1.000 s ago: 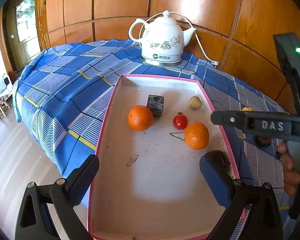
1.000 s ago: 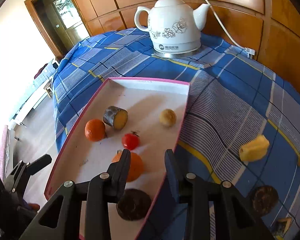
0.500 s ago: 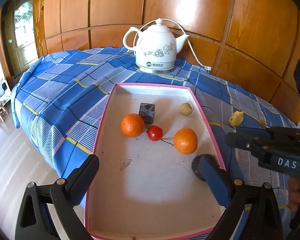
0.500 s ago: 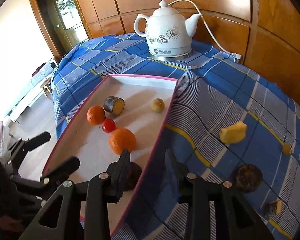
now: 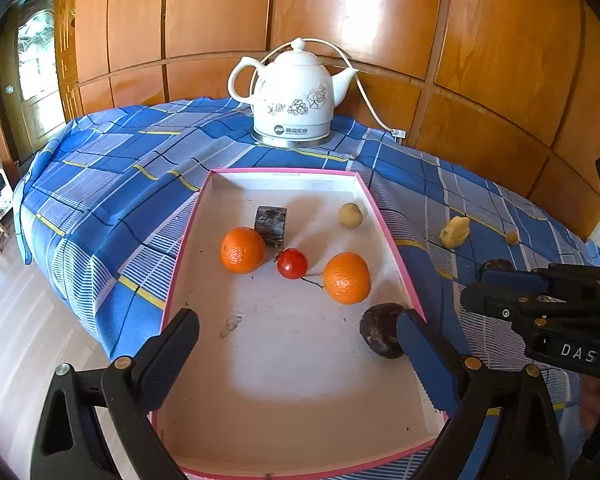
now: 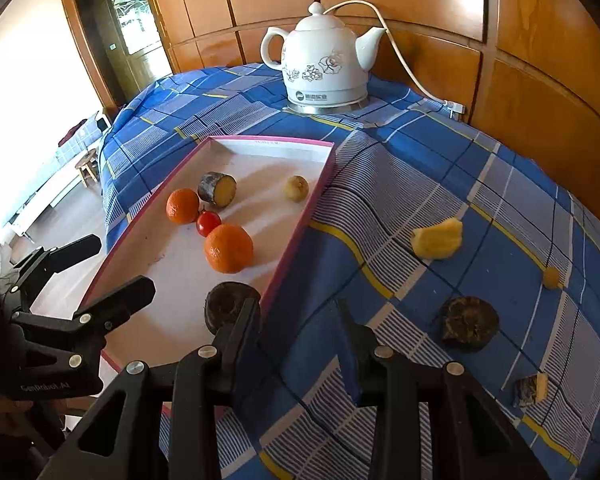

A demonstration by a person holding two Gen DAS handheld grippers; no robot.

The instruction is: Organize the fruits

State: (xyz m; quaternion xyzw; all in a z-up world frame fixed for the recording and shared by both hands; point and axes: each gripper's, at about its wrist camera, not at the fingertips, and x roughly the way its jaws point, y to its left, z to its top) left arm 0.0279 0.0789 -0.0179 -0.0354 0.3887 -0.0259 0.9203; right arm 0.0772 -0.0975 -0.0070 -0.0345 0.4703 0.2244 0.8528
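Pink-rimmed tray (image 5: 188, 236) holding two dimpled oranges (image 5: 242, 249), a glossy red tomato (image 5: 292, 263), a dark round fruit (image 6: 225, 306), left gripper (image 5: 300, 344) and right gripper (image 6: 298, 322) both gaping, gripping nothing

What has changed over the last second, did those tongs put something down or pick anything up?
Both pairs of tongs, left and right, pulled back from the pink-rimmed tray, open and empty. The small red tomato rolled left, up against the far orange. The dark round fruit stays in the tray's near corner; the white kettle and loose pieces on the cloth stayed put.
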